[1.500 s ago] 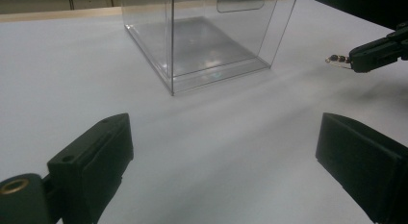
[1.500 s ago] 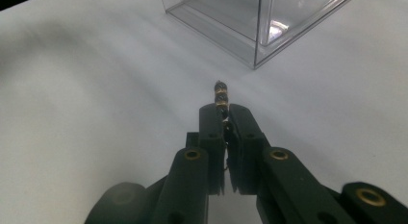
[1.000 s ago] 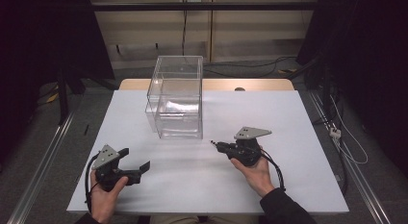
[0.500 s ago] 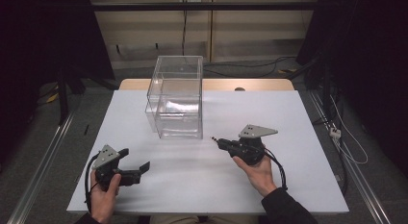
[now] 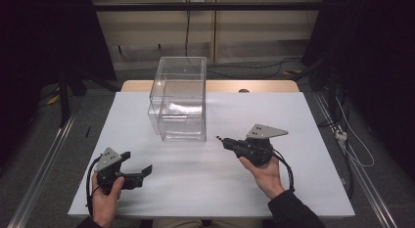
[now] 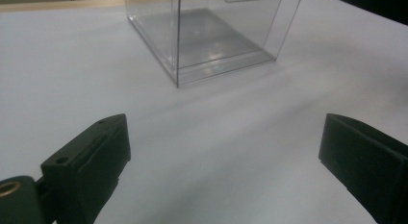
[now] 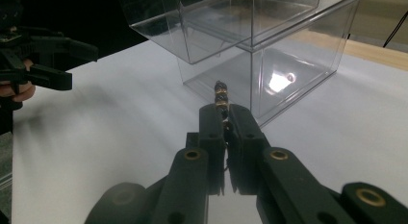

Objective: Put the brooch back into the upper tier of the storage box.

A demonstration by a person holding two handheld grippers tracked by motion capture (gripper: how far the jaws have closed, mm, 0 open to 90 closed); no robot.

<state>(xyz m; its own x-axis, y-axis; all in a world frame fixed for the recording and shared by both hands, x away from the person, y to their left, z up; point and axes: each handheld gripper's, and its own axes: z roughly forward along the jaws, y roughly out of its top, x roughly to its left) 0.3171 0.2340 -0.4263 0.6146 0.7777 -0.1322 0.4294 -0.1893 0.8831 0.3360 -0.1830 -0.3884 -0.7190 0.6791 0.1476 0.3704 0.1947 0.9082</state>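
Right gripper view: right gripper (image 7: 225,119) (jaws closed) clamps beaded string (image 7: 220,95).

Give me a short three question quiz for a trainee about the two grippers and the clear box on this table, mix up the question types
1. True or false: the left gripper is closed on something.
2. What does the right gripper hold? A) a string of small beads B) a pen C) nothing
3. Fill in: the clear box stands on the ____ table.

Key: 1 false, its jaws stand wide apart with nothing between them. 2 A, the string of small beads sticks out past the shut jaws toward the box. 3 white.
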